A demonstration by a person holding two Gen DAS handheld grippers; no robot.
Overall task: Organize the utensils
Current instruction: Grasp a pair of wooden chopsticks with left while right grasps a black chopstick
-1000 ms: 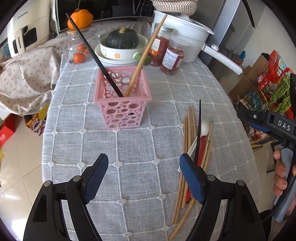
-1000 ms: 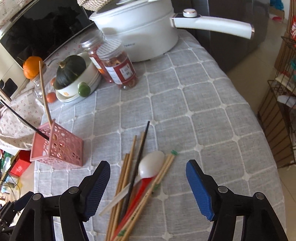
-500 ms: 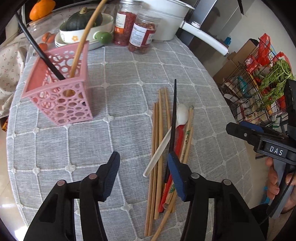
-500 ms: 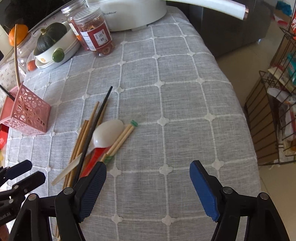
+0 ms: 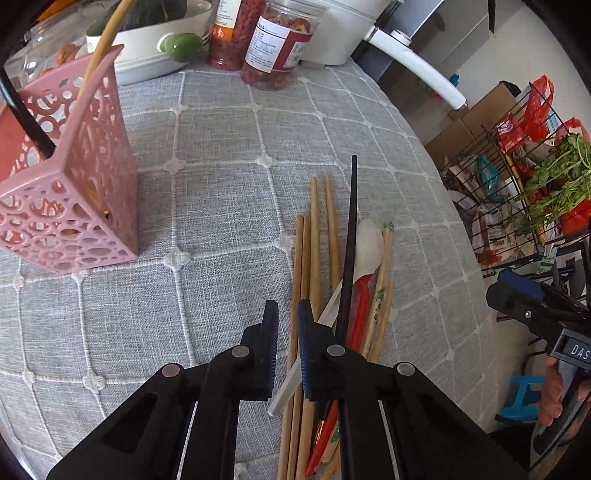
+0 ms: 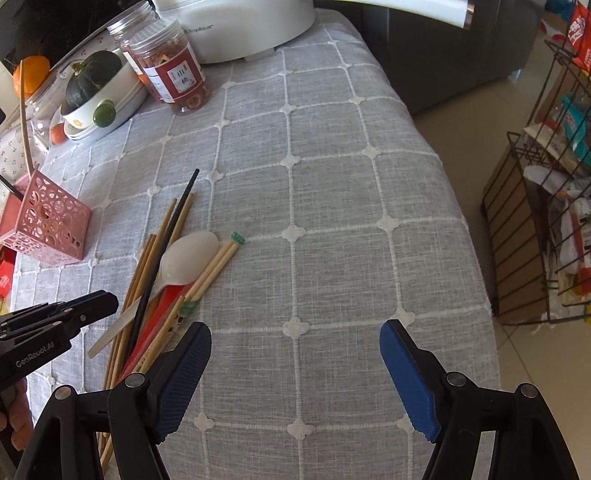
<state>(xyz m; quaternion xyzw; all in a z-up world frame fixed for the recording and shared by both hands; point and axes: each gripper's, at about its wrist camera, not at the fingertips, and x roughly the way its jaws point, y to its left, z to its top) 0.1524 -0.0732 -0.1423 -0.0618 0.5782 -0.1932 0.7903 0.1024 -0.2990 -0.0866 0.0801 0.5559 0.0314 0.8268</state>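
A pile of wooden chopsticks [image 5: 314,236], one black chopstick [image 5: 351,229], a white spoon [image 5: 367,240] and a red utensil [image 5: 360,310] lies on the grey tablecloth. My left gripper [image 5: 287,328] is nearly shut over the leftmost wooden chopstick [image 5: 297,258], which runs through the narrow gap between its jaws. A pink basket [image 5: 70,192] at the left holds one black and one wooden chopstick. My right gripper [image 6: 295,369] is open and empty over bare cloth right of the pile [image 6: 166,266]. The left gripper also shows in the right wrist view [image 6: 107,301].
A bowl with a dark green squash [image 6: 94,79], two red-filled jars [image 6: 173,70] and a white pot [image 6: 240,26] stand at the back of the table. The table's right edge [image 6: 461,221] drops to the floor by a wire rack [image 6: 554,184].
My left gripper has come down and forward to the pile and its jaws have closed in around a wooden chopstick. My right gripper has drawn back to the right, still open.
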